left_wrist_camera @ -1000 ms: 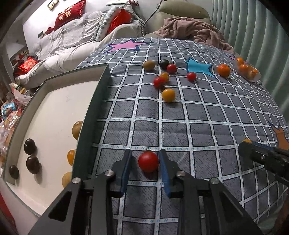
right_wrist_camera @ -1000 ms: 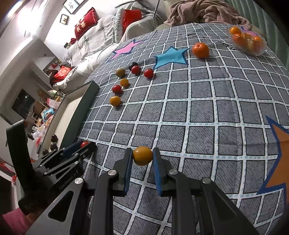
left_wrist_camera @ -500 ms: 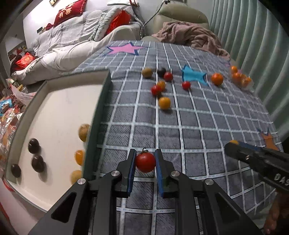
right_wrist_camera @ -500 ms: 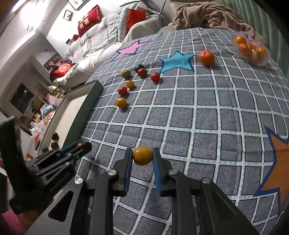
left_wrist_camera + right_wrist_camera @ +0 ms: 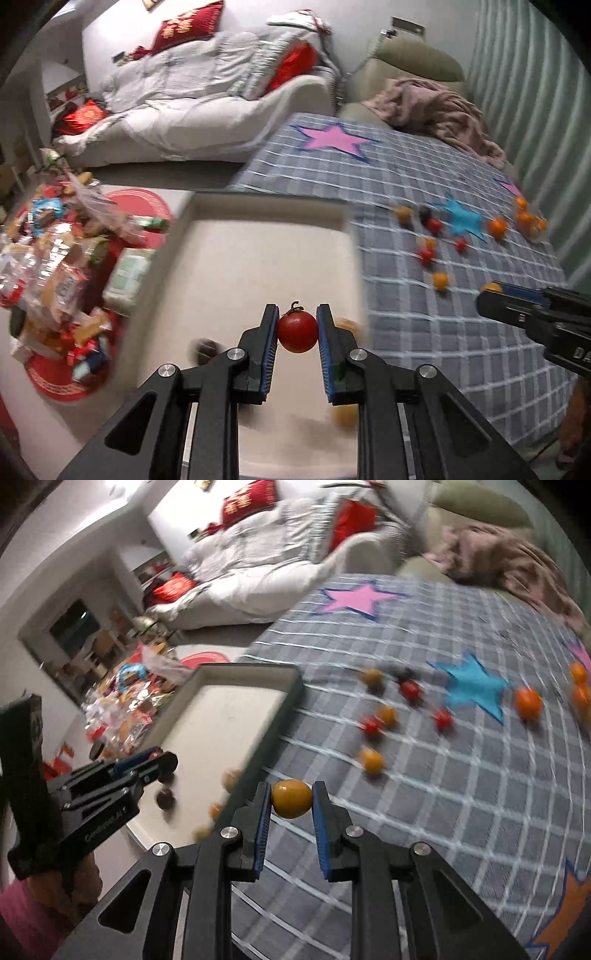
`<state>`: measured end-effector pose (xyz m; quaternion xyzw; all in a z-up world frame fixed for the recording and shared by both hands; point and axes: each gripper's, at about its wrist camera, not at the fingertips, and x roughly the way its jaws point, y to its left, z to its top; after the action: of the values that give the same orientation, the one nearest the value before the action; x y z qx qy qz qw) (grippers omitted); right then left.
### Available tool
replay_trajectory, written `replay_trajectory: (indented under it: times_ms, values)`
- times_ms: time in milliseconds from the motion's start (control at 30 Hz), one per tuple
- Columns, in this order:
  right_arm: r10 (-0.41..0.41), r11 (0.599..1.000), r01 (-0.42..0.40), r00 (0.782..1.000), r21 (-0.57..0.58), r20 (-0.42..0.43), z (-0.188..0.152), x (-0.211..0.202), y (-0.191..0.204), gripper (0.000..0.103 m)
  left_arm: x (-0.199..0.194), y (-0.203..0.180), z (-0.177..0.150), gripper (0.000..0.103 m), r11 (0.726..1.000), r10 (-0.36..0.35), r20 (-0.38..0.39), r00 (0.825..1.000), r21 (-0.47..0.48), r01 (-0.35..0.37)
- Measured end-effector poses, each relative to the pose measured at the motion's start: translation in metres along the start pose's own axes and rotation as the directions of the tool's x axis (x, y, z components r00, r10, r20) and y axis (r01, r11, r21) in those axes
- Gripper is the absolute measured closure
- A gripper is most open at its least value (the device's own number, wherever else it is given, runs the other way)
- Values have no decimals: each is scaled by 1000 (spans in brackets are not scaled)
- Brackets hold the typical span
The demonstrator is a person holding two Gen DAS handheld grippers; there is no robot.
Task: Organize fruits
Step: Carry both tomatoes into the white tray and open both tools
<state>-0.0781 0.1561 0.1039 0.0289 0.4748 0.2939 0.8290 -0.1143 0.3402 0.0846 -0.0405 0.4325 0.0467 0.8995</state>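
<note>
In the left wrist view the left gripper (image 5: 297, 329) sits at lower centre of the frame, its two blue-padded fingers closed onto a red tomato (image 5: 297, 331) that fills the narrow gap between them, each pad pressed against one side and the small green stem poking up above the tips. The tomato is held over the pale floor of the tray (image 5: 258, 258), whose dark rim runs across the middle of the frame. Blurred fruit lie on the tray floor below: a dark one (image 5: 207, 349) just left of the fingers and a yellowish one (image 5: 345, 413) at lower right. At the right edge of this view the right gripper (image 5: 489, 291) reaches in over the grey checked cloth (image 5: 443, 332), a bit of orange showing at its tip. In the right wrist view that gripper (image 5: 291, 799), at lower centre, is likewise closed on an orange-yellow tomato (image 5: 291, 798), which sits squarely between the blue pads near their tips, touching both. It hangs above the cloth just beside the tray's dark right wall. Loose fruit are scattered on the cloth in the upper right of the frame, among them an orange tomato (image 5: 371, 760), a red one (image 5: 371, 725) and a larger orange fruit (image 5: 528, 703) beside a blue star (image 5: 472, 686). Motion blur softens everything except the grippers and what they hold.
</note>
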Motion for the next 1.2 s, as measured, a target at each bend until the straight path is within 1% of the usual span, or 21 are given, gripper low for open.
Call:
replay_trajectory:
  times_ms: [100, 200, 267, 400, 533, 667, 733, 767, 833, 967, 1000, 1067, 1100, 1133, 1167, 1200]
  values:
    - [12, 998, -14, 999, -60, -34, 21, 26, 29, 79, 11, 27, 10, 81, 999, 47, -14, 999, -18, -48]
    - [13, 995, -20, 997, -95, -74, 34, 53, 47, 79, 29, 43, 16, 81, 997, 69, -42, 997, -37, -70]
    - [-4, 992, -9, 995, -129, -104, 39, 75, 60, 79, 40, 48, 17, 81, 996, 79, -58, 995, -35, -81]
    - [-35, 988, 11, 988, -157, -151, 45, 109, 66, 79, 68, 50, 20, 81, 994, 104, -98, 990, -24, -107]
    - [-80, 981, 44, 979, -188, -186, 46, 136, 65, 79, 86, 53, 20, 81, 993, 113, -133, 985, -31, -118]
    - [-107, 976, 62, 970, -206, -216, 43, 152, 61, 79, 96, 52, 18, 81, 991, 127, -153, 980, -21, -132]
    - [-120, 970, 70, 971, -234, -206, 41, 152, 64, 79, 101, 53, 16, 81, 991, 130, -164, 978, -18, -135]
    - [-141, 962, 85, 968, -259, -208, 38, 153, 67, 79, 101, 52, 15, 80, 990, 133, -159, 978, -16, -137]
    - [-161, 957, 100, 964, -272, -211, 37, 153, 69, 79, 100, 50, 14, 81, 989, 144, -154, 978, -7, -147]
    - [-170, 957, 106, 959, -269, -225, 37, 152, 69, 79, 99, 49, 13, 80, 989, 144, -153, 978, -7, -147]
    - [-170, 956, 105, 959, -273, -225, 37, 152, 70, 78, 99, 49, 13, 80, 989, 145, -154, 977, -8, -148]
    - [-149, 957, 82, 961, -277, -231, 36, 151, 71, 68, 99, 49, 13, 80, 989, 145, -156, 977, -10, -148]
    - [-135, 958, 67, 963, -279, -231, 36, 150, 73, 57, 99, 49, 13, 80, 989, 143, -157, 977, -10, -146]
    - [-172, 949, 104, 962, -296, -214, 35, 148, 75, 49, 98, 49, 13, 75, 987, 154, -159, 975, -10, -158]
    - [-197, 942, 129, 960, -311, -199, 36, 147, 76, 48, 98, 51, 13, 59, 985, 169, -157, 973, -9, -172]
    - [-207, 938, 138, 959, -319, -193, 36, 145, 76, 45, 98, 53, 13, 48, 980, 193, -154, 969, -12, -197]
